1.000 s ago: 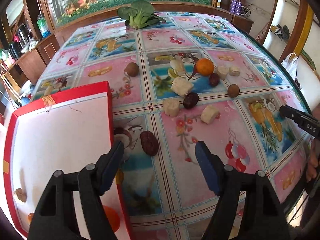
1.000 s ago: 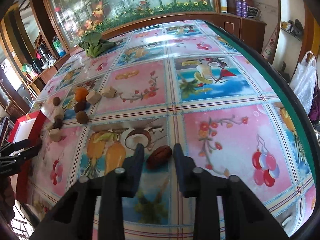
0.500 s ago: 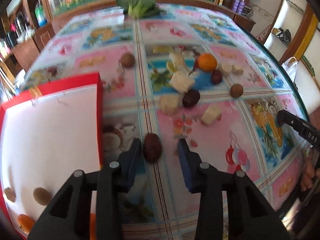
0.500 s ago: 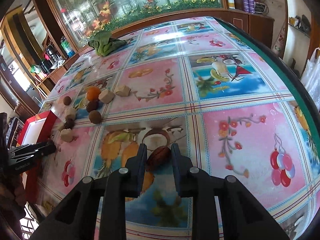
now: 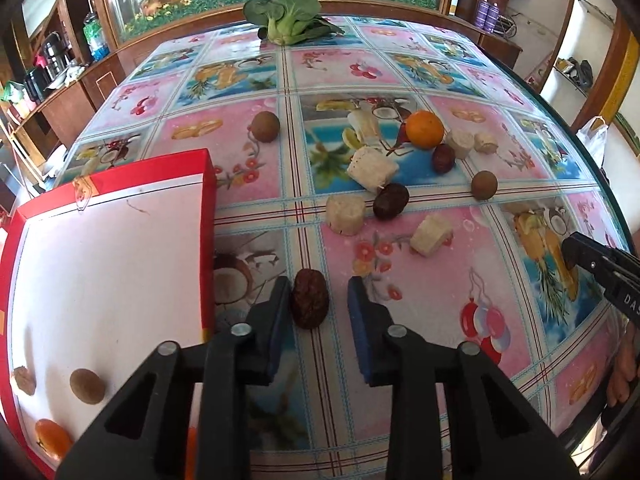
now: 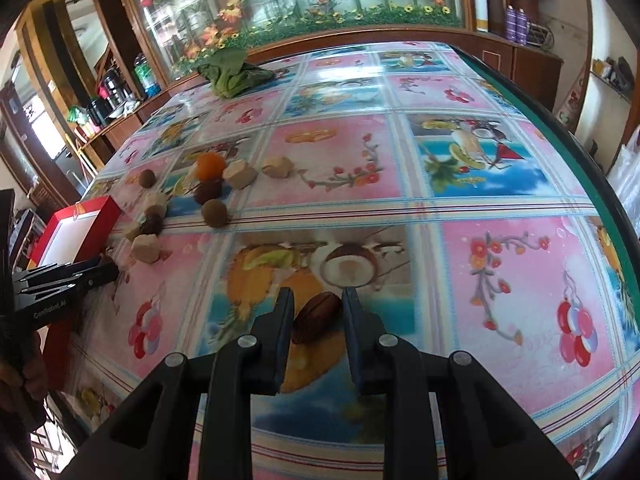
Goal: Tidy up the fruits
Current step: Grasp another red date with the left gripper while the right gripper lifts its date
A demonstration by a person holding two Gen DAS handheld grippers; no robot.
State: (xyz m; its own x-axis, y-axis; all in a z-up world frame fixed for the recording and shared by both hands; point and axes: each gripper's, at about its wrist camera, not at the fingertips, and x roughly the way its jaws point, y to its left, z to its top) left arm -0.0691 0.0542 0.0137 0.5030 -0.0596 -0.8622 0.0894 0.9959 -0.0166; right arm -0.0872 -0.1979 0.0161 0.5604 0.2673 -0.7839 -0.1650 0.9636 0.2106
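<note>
My left gripper [image 5: 318, 286] hangs low over the table with a dark wrinkled fruit [image 5: 309, 300] between its closing jaws. The left pad touches the fruit and a strip of tablecloth still shows before the right pad. The red box [image 5: 208, 184] with its white floor lies just left of it and holds two brown fruits [image 5: 87, 385] and an orange one [image 5: 52, 438]. My right gripper [image 6: 316, 300] is shut on a brown ribbed fruit [image 6: 316, 316] above the coconut picture. The right gripper's tip [image 5: 572, 248] also shows at the right edge of the left wrist view.
An orange [image 5: 425, 129], round brown fruits [image 5: 265, 126], dark fruits [image 5: 391, 201] and pale chunks [image 5: 346, 214] lie scattered mid-table. A leafy green vegetable [image 5: 288, 16] sits at the far edge. The table's green rim [image 6: 592, 168] curves along the right. A hand [image 5: 620, 376] holds the right tool.
The left gripper came down over the dark fruit and its jaws narrowed from wide apart to close around it. The right gripper kept its hold on the brown fruit and stayed in place.
</note>
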